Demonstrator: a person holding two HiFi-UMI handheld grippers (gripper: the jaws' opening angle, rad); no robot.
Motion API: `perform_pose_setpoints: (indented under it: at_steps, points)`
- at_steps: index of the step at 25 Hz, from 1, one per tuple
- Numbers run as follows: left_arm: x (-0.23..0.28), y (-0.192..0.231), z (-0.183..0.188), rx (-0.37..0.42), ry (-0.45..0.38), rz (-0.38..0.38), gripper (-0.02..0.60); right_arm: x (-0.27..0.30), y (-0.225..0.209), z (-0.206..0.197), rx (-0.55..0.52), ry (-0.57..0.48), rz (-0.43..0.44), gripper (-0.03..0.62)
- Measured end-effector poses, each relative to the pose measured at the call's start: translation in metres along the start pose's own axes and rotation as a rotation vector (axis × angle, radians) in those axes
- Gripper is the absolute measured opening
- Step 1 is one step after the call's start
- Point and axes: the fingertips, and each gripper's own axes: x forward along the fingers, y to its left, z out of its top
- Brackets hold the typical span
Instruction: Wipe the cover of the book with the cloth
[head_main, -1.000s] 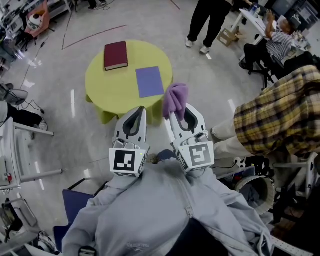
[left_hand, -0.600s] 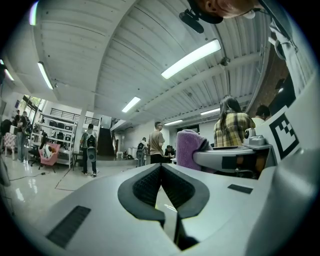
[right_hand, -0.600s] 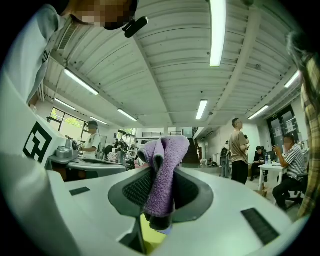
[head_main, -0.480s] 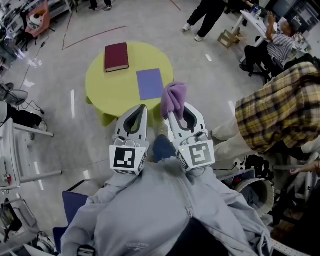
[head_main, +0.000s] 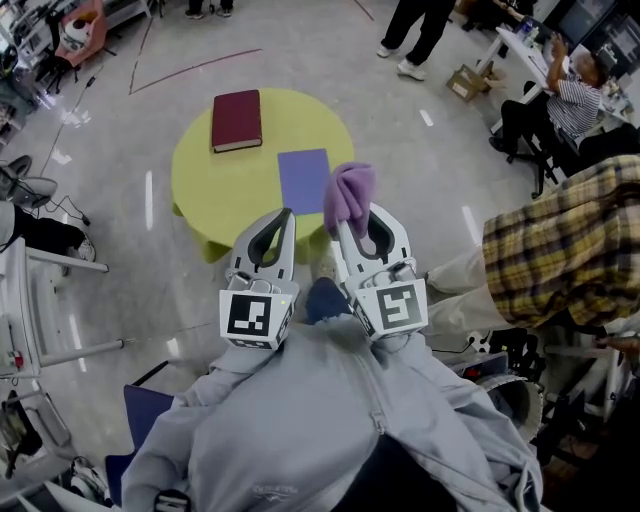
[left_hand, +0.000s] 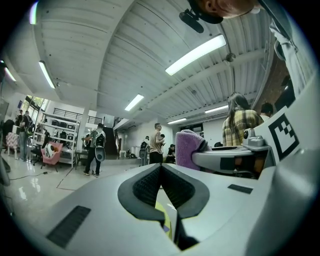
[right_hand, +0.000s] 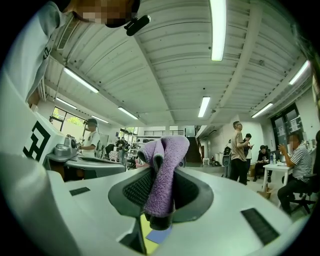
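A dark red book (head_main: 236, 120) lies at the far left of a small round table with a yellow-green cover (head_main: 195, 180). A blue-violet book (head_main: 303, 179) lies nearer me on the same table. My right gripper (head_main: 352, 212) is shut on a purple cloth (head_main: 349, 195), which bunches up out of its jaws; the cloth (right_hand: 162, 172) fills the middle of the right gripper view. My left gripper (head_main: 283, 218) is shut with nothing in it, and its jaws (left_hand: 161, 167) meet in the left gripper view. Both grippers are held close to my chest, short of the table's near edge.
A person in a plaid shirt (head_main: 565, 245) stands close at my right. Another person sits at a desk (head_main: 572, 100) at the far right, and legs (head_main: 412, 35) stand beyond the table. A white rack (head_main: 35, 300) is at the left, with a shiny floor around the table.
The table and both books have slid slightly down and right in the head view. The standing person's legs at the top have moved farther off. Both grippers hold their pose.
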Motion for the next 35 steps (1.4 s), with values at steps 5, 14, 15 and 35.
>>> perform_pose_setpoints:
  at_steps: [5,14,15,35]
  points:
    - [0.05,0.026,-0.004,-0.007,0.006,0.019,0.018,0.052,-0.029,-0.01,0.004,0.019,0.024,0.107]
    - [0.137,0.06,-0.011,-0.026,0.012,0.05,0.018,0.127,-0.082,-0.022,0.007,0.064,0.063,0.106]
    - [0.145,0.063,-0.011,-0.028,0.015,0.056,0.018,0.134,-0.087,-0.022,0.009,0.061,0.068,0.107]
    - [0.246,0.11,-0.016,-0.02,0.039,0.205,0.018,0.241,-0.145,-0.037,0.045,0.028,0.261,0.107]
